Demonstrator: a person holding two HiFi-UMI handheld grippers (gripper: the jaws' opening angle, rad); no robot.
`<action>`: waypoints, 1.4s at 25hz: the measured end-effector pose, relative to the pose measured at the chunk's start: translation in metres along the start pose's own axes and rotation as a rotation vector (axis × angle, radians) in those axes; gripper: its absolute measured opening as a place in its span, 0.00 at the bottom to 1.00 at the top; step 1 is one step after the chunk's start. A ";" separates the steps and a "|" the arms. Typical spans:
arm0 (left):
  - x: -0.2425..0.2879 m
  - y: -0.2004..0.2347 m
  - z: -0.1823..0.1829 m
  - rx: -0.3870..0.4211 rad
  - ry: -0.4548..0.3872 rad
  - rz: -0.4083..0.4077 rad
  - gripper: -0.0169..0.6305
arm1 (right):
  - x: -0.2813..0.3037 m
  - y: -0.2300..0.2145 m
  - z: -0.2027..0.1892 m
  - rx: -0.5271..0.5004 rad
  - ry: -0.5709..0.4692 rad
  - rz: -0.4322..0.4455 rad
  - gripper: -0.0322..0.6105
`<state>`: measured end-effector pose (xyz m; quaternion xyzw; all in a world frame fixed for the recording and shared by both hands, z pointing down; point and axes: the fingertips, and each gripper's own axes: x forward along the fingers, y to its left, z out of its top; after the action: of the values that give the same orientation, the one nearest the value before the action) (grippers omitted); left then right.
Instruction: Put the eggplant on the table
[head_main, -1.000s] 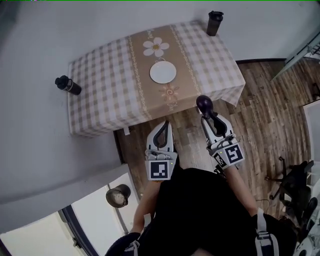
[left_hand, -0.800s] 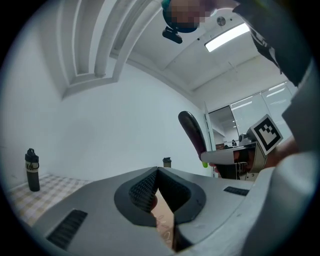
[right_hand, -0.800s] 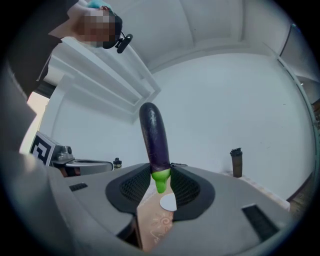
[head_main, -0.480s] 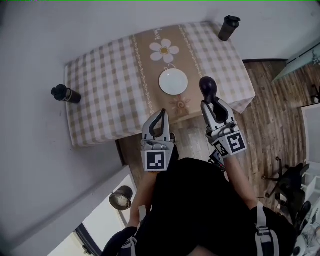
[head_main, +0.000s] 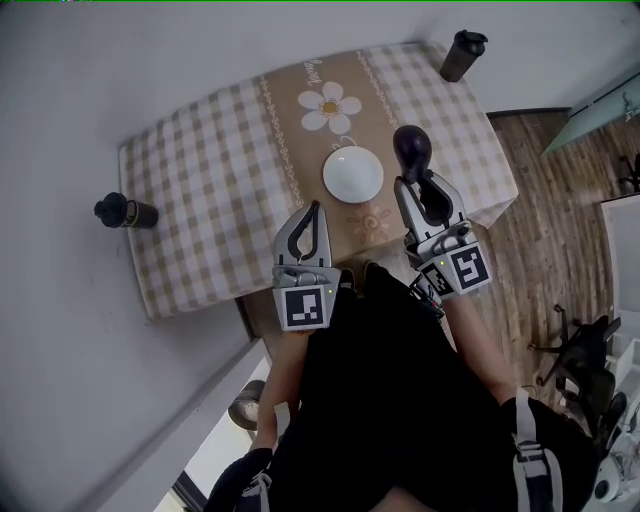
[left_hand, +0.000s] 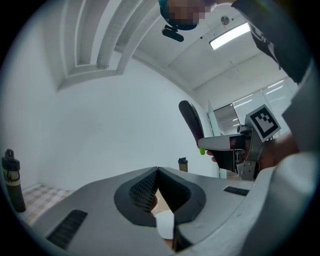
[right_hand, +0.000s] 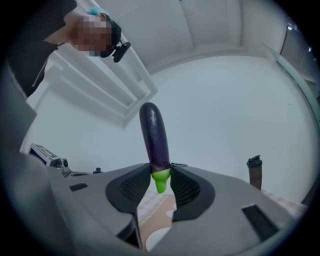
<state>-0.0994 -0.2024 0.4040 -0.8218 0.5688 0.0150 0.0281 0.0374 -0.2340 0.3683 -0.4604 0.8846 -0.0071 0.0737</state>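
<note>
Head view: bench (head_main: 200, 190) under a checked cloth with a tan runner, and a white plate (head_main: 352, 172) sitting on the runner. One dark bottle (head_main: 460, 55) at the far right corner, a second bottle (head_main: 125, 212) at the left edge. From above, the eggplant (head_main: 412, 150) reads only as a dark rounded knob at the tip of the right gripper (head_main: 418, 180), overlapping the cloth just right of the plate. Right gripper view gives the full shape that the head view lacks: long, slim, glossy deep purple, standing upright, bright green cap at the bottom. The jaws are clamped where purple meets green, and the eggplant is held clear of the bench. Left gripper (head_main: 314, 208) is near the bench's front edge. Left gripper view shows its jaws meeting at the tips, nothing between them. That view also catches the eggplant side-on, plus the right gripper's marker cube (left_hand: 263, 120).
</note>
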 end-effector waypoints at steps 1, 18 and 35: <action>0.003 0.003 -0.002 -0.001 0.001 0.006 0.01 | 0.004 -0.001 -0.002 0.001 -0.001 0.002 0.26; 0.026 0.014 -0.012 0.007 -0.024 0.033 0.01 | 0.038 -0.037 -0.049 0.001 0.095 -0.033 0.26; 0.021 0.022 -0.020 -0.002 -0.002 0.042 0.01 | 0.046 -0.053 -0.140 0.010 0.357 -0.067 0.26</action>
<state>-0.1122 -0.2312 0.4223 -0.8096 0.5861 0.0170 0.0278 0.0349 -0.3101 0.5052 -0.4807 0.8678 -0.0956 -0.0822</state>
